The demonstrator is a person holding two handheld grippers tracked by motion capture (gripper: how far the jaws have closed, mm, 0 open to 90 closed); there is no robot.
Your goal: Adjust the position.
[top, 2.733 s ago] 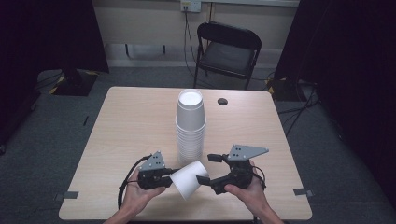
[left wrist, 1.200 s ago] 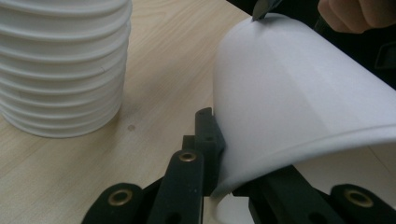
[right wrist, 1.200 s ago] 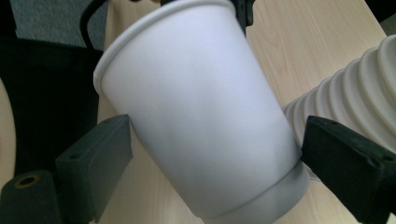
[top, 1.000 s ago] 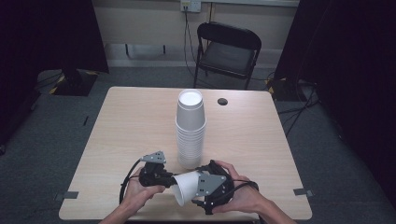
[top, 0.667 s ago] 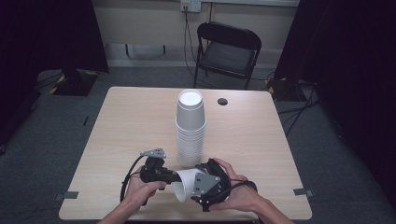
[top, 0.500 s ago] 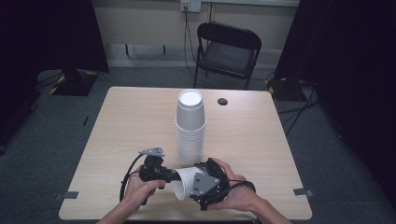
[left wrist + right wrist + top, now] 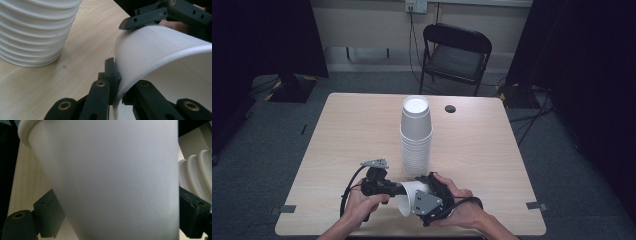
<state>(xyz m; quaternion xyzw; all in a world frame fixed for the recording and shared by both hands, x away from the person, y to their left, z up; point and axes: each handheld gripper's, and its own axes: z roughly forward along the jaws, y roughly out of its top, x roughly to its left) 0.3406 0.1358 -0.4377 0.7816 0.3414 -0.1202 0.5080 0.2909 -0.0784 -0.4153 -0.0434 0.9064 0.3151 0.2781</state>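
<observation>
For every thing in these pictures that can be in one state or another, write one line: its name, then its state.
single cup: on its side off the table, gripped at the rim.
left gripper: shut on the cup's rim wall.
right gripper: jaws around the cup's body, just been closing.
cup stack: upright, mouths down.
folding chair: unfolded, empty.
small dark disc: flat on table.

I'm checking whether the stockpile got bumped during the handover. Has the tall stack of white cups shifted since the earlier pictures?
No. The tall stack of white cups stands at the same spot left of the dark round hole in the table as before.
</observation>
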